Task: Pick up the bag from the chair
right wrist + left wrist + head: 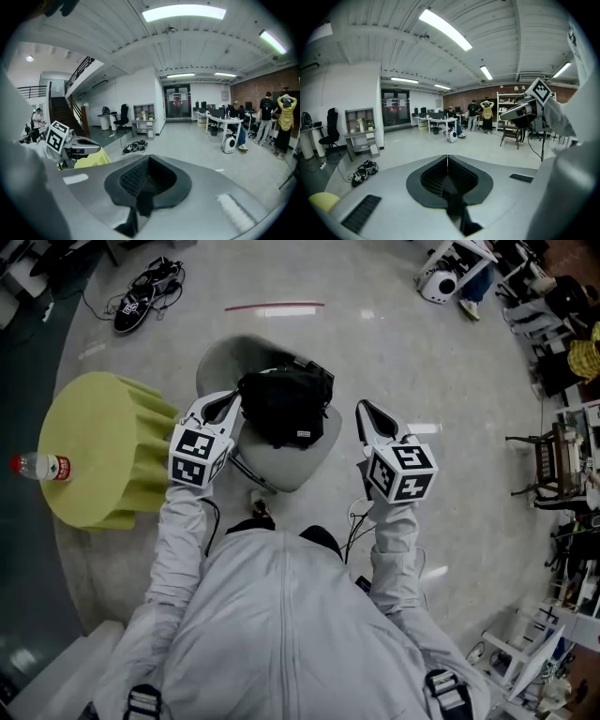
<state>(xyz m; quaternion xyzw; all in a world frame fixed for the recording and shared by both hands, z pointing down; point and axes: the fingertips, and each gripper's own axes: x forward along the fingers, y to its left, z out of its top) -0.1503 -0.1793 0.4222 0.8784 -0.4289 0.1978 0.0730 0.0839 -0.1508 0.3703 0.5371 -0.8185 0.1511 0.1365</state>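
The left gripper (447,159) has its 2 jaws pressed together along a thin seam with nothing between them. The right gripper (149,160) is clenched the same way and is also empty. Both gripper views look out across the room, so neither one shows the bag. In the head view the left gripper (232,401) is held over the chair's left edge, its tip just beside the left side of the bag (284,405); whether it touches the fabric cannot be told from above. The right gripper (365,411) hangs just off the chair's right edge, near the bag's right side but apart from it, so the bag lies between the 2 tips. The bag rests on the seat of the chair (298,467), covering most of it and leaving the near rim bare. It is black, soft and slumped, with lumpy folds on top and 1 small white label (302,435) on the side nearest the person. The chair is pale grey with a rounded seat. Just left of the chair stands a yellow-green round table (94,427), and 1 water bottle (41,467) with a red label sits at the table's edge farthest from the chair. Beyond the chair and well apart from it, a tangle of black items (145,292) lies on the floor.
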